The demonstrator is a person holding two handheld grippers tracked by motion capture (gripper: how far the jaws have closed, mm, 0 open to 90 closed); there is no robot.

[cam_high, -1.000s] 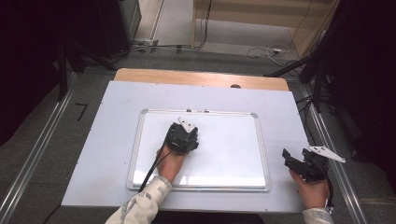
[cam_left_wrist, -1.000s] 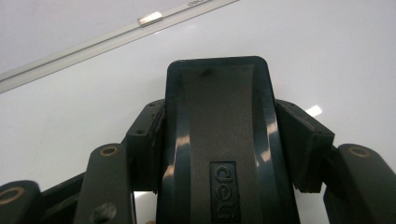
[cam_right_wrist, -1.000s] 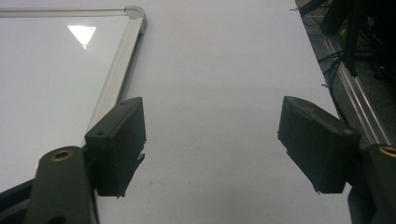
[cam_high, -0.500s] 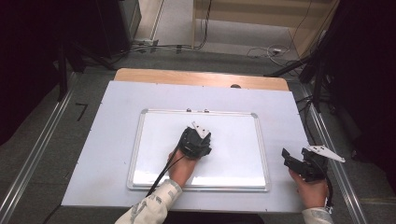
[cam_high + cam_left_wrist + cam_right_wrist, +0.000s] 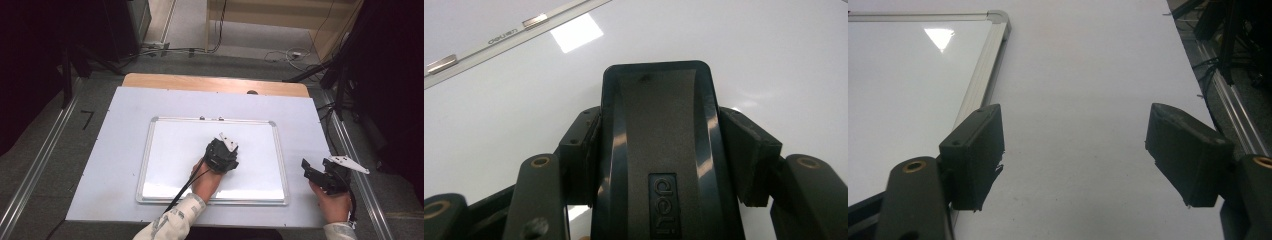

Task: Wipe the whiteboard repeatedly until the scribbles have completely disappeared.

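A black whiteboard eraser [image 5: 659,160], embossed with a brand mark, is clamped between the jaws of the left gripper [image 5: 221,154], one pad [image 5: 746,155] pressing each long side; we see it held against the white surface of the whiteboard [image 5: 170,150], right of the board's centre in the high view. The whiteboard lies flat in its silver frame, two small metal clips [image 5: 535,20] on the far rail, and a bright reflection [image 5: 576,32] marks its glossy face. The board rests on a pale sheet [image 5: 115,130] covering the table, whose wooden far edge [image 5: 215,84] shows beyond it. The left hand [image 5: 206,181], in a patterned sleeve [image 5: 172,225], reaches in from the bottom edge, a cable [image 5: 187,186] trailing back from the gripper. The right gripper [image 5: 320,172] sits on the pale sheet just beside the board's right rail [image 5: 980,85], its jaws spread wide with nothing between them; we note the grey three-cornered plate [image 5: 348,163] on top and the right hand [image 5: 332,202] behind it
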